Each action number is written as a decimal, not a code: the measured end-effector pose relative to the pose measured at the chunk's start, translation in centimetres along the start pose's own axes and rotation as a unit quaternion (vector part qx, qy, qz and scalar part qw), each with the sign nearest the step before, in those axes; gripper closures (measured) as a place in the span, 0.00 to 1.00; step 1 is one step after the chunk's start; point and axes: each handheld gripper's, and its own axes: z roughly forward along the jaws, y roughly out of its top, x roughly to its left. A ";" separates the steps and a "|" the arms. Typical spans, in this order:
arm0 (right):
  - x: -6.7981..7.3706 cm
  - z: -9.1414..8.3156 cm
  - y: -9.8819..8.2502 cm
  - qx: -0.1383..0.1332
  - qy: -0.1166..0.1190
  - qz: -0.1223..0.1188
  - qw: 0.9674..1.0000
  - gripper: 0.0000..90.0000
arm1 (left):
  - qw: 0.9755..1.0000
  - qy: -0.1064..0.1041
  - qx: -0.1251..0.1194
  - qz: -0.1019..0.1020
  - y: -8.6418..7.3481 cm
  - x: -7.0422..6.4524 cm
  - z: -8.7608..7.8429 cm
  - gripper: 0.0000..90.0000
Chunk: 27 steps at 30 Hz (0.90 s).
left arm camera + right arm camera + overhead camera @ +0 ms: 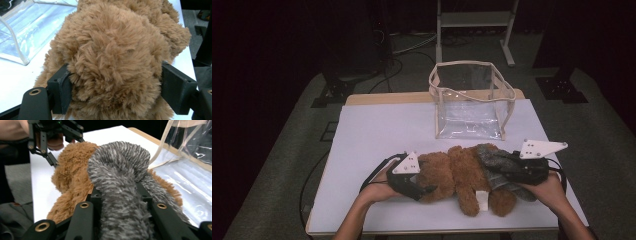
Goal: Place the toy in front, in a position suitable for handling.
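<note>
A brown teddy bear (457, 172) lies on its side across the near part of the white table (377, 130). My left gripper (424, 186) is shut on the bear's round left end, and brown fur (112, 57) bulges between its two black jaws (115, 87). A grey fuzzy piece (493, 159) drapes over the bear's right part. My right gripper (502, 169) comes in from the right. Its jaws (120, 195) squeeze the grey fuzz (120, 170) from both sides. The left gripper (50, 140) shows at the far end of the bear (72, 170).
A clear plastic bag (469, 100) with cream trim stands open-topped at the far middle of the table, just beyond the bear. Its wall (22, 32) lies close by in the left gripper view. A metal stand (474, 20) and cables are on the floor behind.
</note>
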 end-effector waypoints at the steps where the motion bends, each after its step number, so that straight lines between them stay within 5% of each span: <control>1: 0.2 0.0 0.4 0.007 -0.006 -0.013 1.000 0.74 | 1.000 0.002 0.002 0.003 0.1 -0.1 0.0 0.24; 5: 0.0 0.4 1.5 0.011 -0.003 0.023 1.000 0.75 | 1.000 0.003 0.001 0.008 0.1 -0.1 0.1 0.26; 12: -0.7 2.8 3.7 0.027 -0.023 0.005 0.999 0.77 | 1.000 0.003 0.005 0.023 0.3 -0.3 0.0 0.27; 21: -0.6 2.7 -0.2 0.018 -0.008 0.043 0.999 0.80 | 1.000 -0.001 -0.010 -0.012 -0.5 0.7 0.4 0.03; 25: -0.4 2.2 -0.5 0.013 -0.015 0.047 0.999 0.80 | 1.000 0.001 -0.012 0.007 -0.2 0.4 1.7 0.02; 27: -0.4 2.0 -0.6 0.013 -0.022 0.050 0.998 0.80 | 1.000 0.009 -0.014 0.017 0.2 0.3 1.8 0.13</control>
